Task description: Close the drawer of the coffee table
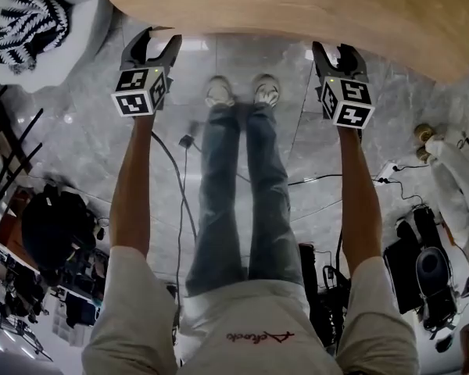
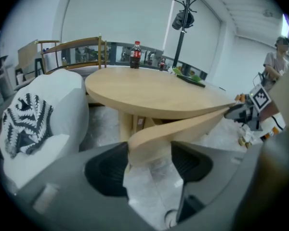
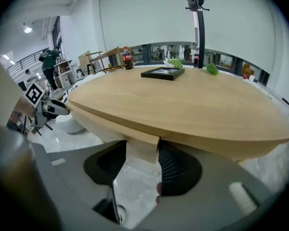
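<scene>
Far left, a white armchair (image 1: 74,22) carries a black-and-white striped cushion (image 1: 22,16). Beside it, the left tool (image 1: 155,41) reaches to the near rim of the oval wooden worktop (image 1: 297,6). The left gripper view shows its jaws pressed onto the end of the drawer (image 2: 183,126), with wood filling the gap between the dark pads. The drawer front is a curved pale-wood strip that stands out from under the worktop rim and sweeps across to the other tool. A dark cola bottle (image 2: 135,55) stands upright at the far edge of the worktop, with a black coat stand (image 2: 180,32) behind it. In the middle, the person's jeans (image 1: 242,186) and pale shoes (image 1: 219,92) are on grey marble floor (image 1: 391,116), between the two arms. On the right, the right tool (image 1: 336,53) is at the same rim. The right gripper view shows its ribbed pads clamped on a short block of the drawer front, directly beneath the rim. A black picture frame (image 3: 163,73) lies flat farther back on the worktop. Cables and dark bags lie on the floor near the person.
</scene>
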